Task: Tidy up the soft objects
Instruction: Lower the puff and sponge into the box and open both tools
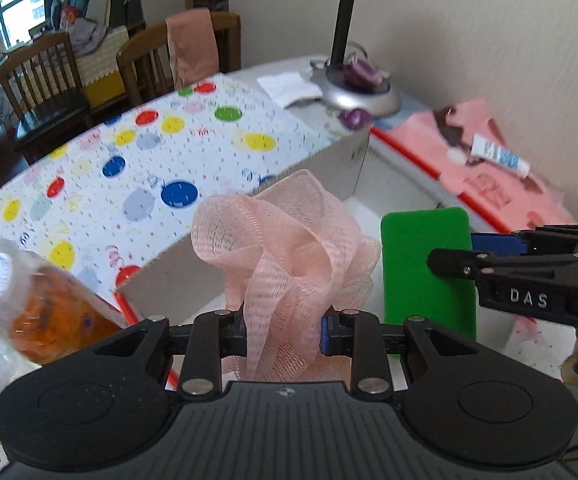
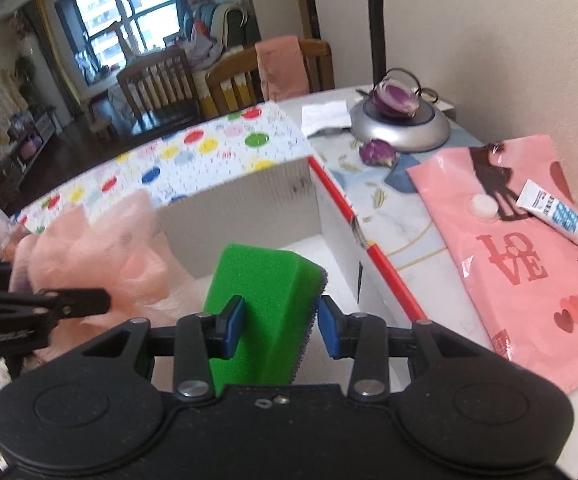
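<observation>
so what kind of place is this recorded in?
Most likely a lived-in home, a dining or living area. Wooden slat-back dining chairs stand behind the table, a silver-based desk lamp sits on it, and a large window looks onto apartment blocks.

Mesh puff (image 1: 285, 248): pale pink. Sponge (image 2: 265, 304): bright green with dark grey backing. Box (image 2: 249, 200): white with multicoloured dots, red edge. Bag (image 2: 529, 264): pink with red hearts.

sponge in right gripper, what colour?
Bright green sponge with a dark grey scouring layer on one side; clearest in the right wrist view, pinched in the right gripper.
</observation>
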{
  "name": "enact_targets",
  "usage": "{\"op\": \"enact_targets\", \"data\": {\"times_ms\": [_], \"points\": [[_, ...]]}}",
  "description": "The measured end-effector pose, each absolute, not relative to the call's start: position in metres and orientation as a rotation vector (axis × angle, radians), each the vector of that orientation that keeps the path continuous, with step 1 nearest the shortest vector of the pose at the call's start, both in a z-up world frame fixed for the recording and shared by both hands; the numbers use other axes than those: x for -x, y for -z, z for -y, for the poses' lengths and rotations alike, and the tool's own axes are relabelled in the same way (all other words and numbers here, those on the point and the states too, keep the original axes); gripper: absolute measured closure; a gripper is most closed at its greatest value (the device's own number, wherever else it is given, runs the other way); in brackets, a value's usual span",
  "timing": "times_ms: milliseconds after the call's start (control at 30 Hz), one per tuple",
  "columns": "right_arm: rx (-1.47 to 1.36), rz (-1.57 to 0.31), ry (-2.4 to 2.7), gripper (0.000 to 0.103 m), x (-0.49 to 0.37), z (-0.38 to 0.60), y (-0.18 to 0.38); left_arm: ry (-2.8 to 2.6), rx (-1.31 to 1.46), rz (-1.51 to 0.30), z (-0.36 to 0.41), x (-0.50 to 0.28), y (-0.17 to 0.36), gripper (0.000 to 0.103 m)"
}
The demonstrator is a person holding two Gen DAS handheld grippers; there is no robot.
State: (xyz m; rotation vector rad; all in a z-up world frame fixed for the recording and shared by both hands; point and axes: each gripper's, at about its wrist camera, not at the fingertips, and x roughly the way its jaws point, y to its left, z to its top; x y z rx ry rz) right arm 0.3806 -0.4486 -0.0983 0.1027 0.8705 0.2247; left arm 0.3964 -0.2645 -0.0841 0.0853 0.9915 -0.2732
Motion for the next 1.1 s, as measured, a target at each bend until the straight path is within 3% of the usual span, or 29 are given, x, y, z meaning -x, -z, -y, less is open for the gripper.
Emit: {"op": "enact_targets", "data": {"times_ms": [567,600,667,700,733,1000,1100], "points": [[0.015,-0.996,-0.237,0.064,-0.404,0.431,0.136,0.282,-0.148,-1.145,0.287,-0.426,0.135,0.075],[0.017,-0.998,-0.24,0.063,-0.404,0.431,0.137,0.284,-0.15,-1.149,0.287,-0.426,0.136,0.073],[0.019,-1.001,-0.241,0.062,-0.405,0.431,0.137,0.286,-0.15,-1.145,0.287,-0.427,0.137,0.058],[0.019,-1.003,-0.241,0.062,-0.405,0.432,0.137,0.29,-0.149,-1.137,0.287,-0.426,0.136,0.041],[0.018,-1.006,-0.239,0.062,-0.405,0.433,0.137,0.291,-0.146,-1.127,0.287,-0.426,0.135,0.032],[0.007,-0.999,-0.252,0.059,-0.403,0.436,0.134,0.31,-0.131,-1.099,0.284,-0.421,0.127,0.032],[0.007,-0.983,-0.257,0.046,-0.4,0.439,0.129,0.309,-0.123,-1.079,0.281,-0.416,0.121,0.032]]}}
